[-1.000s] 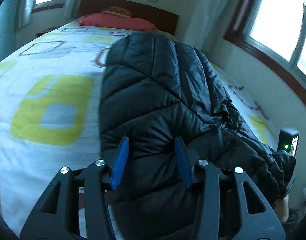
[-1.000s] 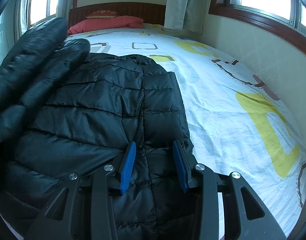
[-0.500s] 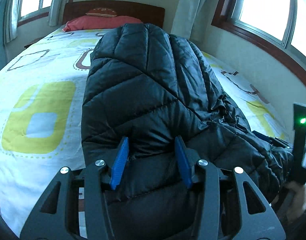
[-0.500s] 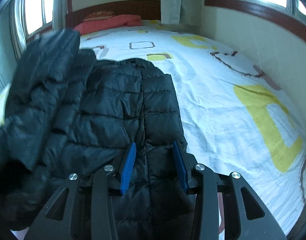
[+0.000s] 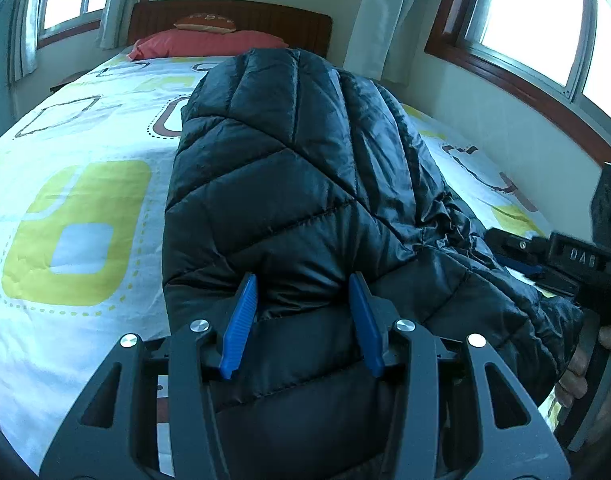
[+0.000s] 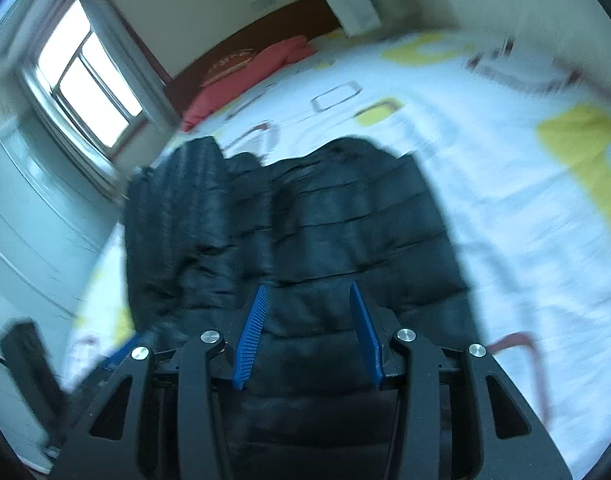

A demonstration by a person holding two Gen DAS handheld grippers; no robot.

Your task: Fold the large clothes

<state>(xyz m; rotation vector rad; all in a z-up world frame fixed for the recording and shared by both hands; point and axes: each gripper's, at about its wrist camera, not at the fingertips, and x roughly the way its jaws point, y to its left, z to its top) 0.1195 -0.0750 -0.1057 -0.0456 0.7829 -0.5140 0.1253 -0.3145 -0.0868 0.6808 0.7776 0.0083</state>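
Your one large garment, a black quilted puffer jacket [image 5: 305, 184], lies on the bed [image 5: 77, 216] with its near hem at the foot end and its far end reaching toward the red pillow [image 5: 209, 42]. Your left tool [image 5: 303, 316] has a thick fold of the jacket's near edge bunched between its blue pads [image 5: 241, 320], and the padding puckers there, so I judge it gripping the jacket. Your right tool [image 6: 309, 332] has just been widening its jaws; quilted fabric shows between the pads [image 6: 251, 332], but the right wrist view is smeared and I cannot tell whether they press on it or merely straddle it. As for progress, one side panel looks already laid over the body, lengthwise toward the pillow, giving a long narrow bundle; in the right wrist view a second ridge of fabric, perhaps a sleeve, lies along the side of the jacket nearer the window [image 6: 89, 80]. To my eye the fold is partly done: the sides are coming in, while the crosswise fold, bringing hem toward collar, is not yet made and the surface needs smoothing. Counting: one jacket, one bed, one red pillow with one small patterned cushion [image 5: 205, 23] on top of it, two tools, and one bare hand [image 5: 585, 364] showing, holding the right tool's handle beside the jacket's near corner.
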